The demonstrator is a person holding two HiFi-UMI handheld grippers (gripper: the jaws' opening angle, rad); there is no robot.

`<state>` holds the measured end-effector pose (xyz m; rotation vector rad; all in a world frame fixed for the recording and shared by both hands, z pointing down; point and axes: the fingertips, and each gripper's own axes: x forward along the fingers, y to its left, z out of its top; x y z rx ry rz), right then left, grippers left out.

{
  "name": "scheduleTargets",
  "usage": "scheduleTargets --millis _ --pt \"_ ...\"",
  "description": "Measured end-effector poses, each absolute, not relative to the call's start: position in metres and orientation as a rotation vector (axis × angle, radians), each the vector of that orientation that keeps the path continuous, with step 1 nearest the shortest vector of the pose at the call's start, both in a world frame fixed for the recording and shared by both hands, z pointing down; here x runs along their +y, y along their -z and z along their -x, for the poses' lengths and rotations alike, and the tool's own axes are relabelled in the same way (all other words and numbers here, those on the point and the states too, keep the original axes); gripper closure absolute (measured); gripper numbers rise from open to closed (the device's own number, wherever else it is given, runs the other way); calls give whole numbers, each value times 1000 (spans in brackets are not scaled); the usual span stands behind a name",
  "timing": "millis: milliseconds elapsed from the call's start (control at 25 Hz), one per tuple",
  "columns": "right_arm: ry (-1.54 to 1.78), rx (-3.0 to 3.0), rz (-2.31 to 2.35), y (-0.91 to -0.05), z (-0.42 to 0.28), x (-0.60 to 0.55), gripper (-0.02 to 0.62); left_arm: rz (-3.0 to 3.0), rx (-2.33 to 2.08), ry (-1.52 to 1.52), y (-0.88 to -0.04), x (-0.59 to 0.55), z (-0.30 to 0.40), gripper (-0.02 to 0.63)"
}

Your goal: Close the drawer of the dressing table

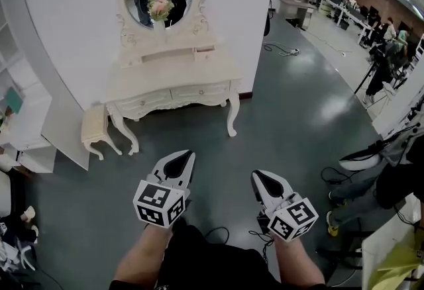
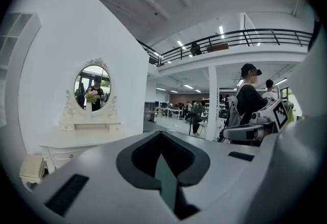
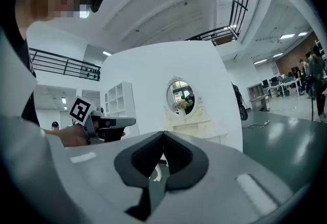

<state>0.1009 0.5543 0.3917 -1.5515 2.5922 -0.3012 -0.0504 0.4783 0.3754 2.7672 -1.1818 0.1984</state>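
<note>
Left gripper (image 1: 190, 153) and right gripper (image 1: 255, 176), both clenched on nothing, are hovering side by side over grey floor (image 1: 291, 103). Dressing table (image 1: 165, 80) is standing well beyond, its small upper-right drawer (image 1: 205, 53) apparently jutting out slightly; stool (image 1: 95, 124) is sitting just left.

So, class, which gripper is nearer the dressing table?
Left. The left gripper is straight in front of the dressing table; the right gripper is off to one side, slightly further back.

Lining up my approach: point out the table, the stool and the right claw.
table (image 1: 172, 77), head view, bare top.
stool (image 1: 95, 123), head view, seat.
right claw (image 1: 260, 179), head view, at its shut tips.
</note>
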Motion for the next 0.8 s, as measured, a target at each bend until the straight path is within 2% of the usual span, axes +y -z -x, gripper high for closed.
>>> scheduleTargets --millis 320,800 --pt "336 2573 1565 -402 -113 507 585 -2782 -1154 -177 -385 431 36 600" --pt "362 2542 1624 -392 -94 334 585 -2801 -1148 -188 -380 258 67 600"
